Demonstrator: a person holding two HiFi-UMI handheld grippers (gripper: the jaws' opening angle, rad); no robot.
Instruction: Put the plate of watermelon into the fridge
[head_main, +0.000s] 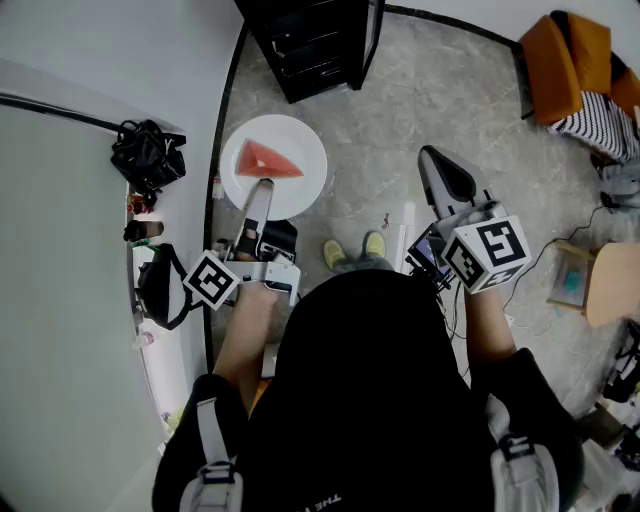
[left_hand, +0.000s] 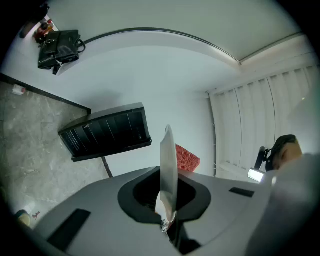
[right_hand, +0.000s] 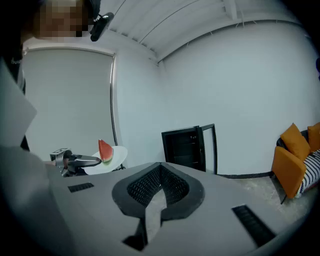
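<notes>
Mid-carry: the left tongs (head_main: 264, 188) pinch the plate (head_main: 303, 190) of watermelon (head_main: 268, 160), the right tongs (head_main: 436, 160) are pressed together and empty, and next the plate probably needs carrying level to the fridge (head_main: 310, 45).

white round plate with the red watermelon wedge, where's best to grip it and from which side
Take the white round plate by its bare near rim, coming in level from the person's side, where the left gripper is shut on it. The rim is thin enough to pinch, and the red watermelon wedge sits mid-plate, just beyond the jaws.
</notes>
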